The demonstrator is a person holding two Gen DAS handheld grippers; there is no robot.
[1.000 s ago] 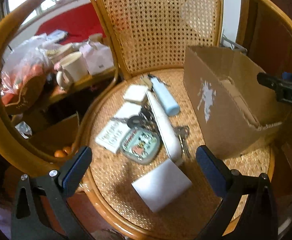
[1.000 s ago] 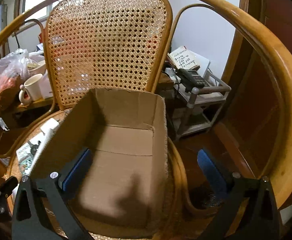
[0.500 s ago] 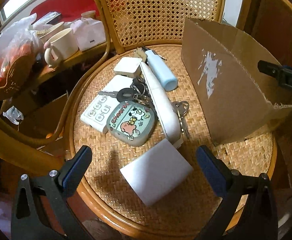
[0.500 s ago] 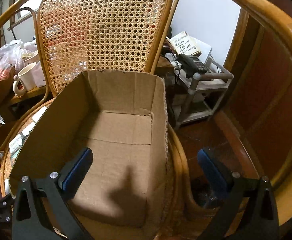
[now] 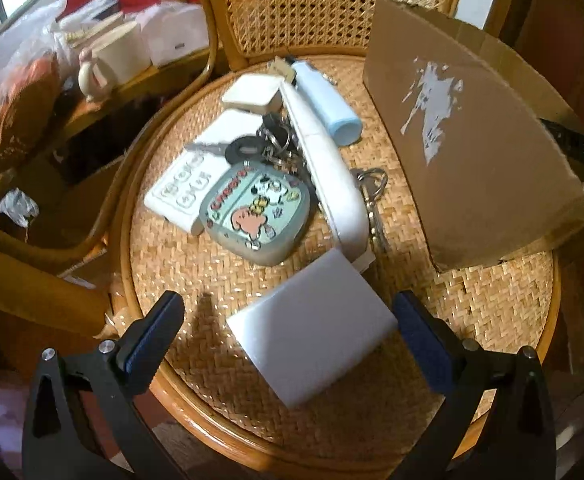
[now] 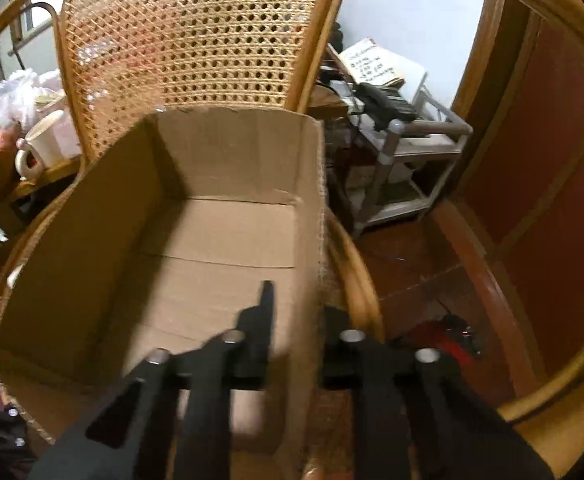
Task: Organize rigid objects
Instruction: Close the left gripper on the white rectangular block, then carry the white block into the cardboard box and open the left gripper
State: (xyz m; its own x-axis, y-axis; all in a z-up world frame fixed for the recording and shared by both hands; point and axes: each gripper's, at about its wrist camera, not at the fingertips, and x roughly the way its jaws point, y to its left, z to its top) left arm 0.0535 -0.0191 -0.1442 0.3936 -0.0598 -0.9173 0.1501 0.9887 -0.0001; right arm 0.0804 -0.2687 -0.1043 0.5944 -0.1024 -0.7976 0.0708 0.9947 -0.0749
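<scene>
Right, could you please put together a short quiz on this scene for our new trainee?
1. What lies between the fingers of the open left gripper? A white block, B keys, C mug.
2. True or false: the light-blue tube lies on the chair seat.
3. What is between the fingers of the right gripper?
Key: 1 A. 2 True. 3 The right wall of the cardboard box; the jaws are closing on it.
</scene>
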